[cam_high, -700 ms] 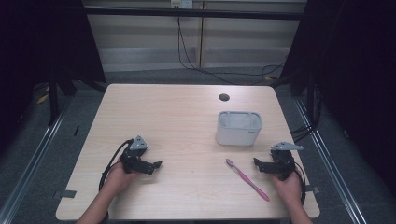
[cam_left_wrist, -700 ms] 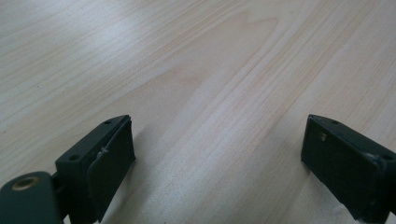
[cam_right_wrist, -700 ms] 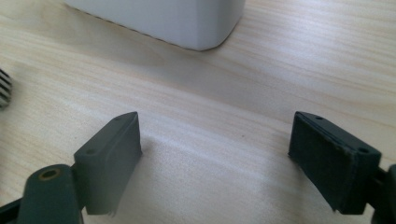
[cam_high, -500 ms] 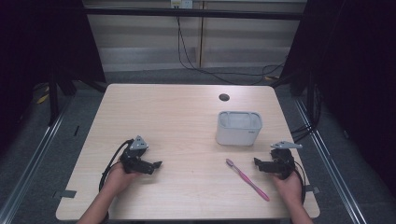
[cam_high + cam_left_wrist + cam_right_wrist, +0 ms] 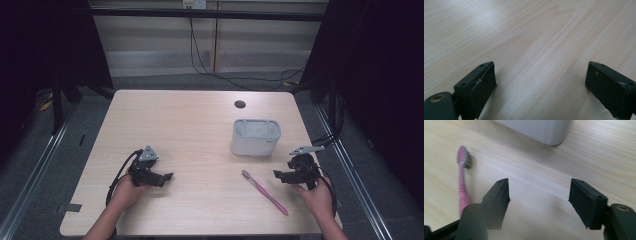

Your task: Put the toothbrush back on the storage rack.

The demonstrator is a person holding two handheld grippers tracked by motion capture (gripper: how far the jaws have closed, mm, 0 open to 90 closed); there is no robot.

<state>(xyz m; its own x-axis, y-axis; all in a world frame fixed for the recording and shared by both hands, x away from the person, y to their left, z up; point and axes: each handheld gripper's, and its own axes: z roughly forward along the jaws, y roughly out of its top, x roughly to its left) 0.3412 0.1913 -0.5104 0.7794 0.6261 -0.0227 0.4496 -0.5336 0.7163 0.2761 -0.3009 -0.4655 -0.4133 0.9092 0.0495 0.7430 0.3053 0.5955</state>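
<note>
I hold my right gripper [image 5: 281, 174] low over the near right part of the wooden table [image 5: 190, 125], its jaws spread wide with nothing but bare wood between them. In the right gripper view [image 5: 539, 195] the two black jaws rise from the bottom edge, well apart from each other, and neither pad touches anything. The pink toothbrush [image 5: 265, 192] lies flat on the table just beside this gripper, on its inner side, running at a slant: the bristled head points away from me, toward the container, and the handle end lies closer to the table's near edge. In the right gripper view the toothbrush [image 5: 462, 185] sits outside my left-hand jaw, its head up and its ribbed pink neck passing behind that jaw, so it is not within the gap. The white container [image 5: 255, 137] stands upright farther back on the table, between the toothbrush head and the small dark hole [image 5: 240, 104] in the tabletop; its lower corner [image 5: 544, 131] shows at the top of the right gripper view. My left gripper [image 5: 167, 177] rests low on the near left part of the table, well apart from the toothbrush, and in the left gripper view [image 5: 540, 80] its jaws also stand wide apart over plain wood grain, grasping nothing.
</note>
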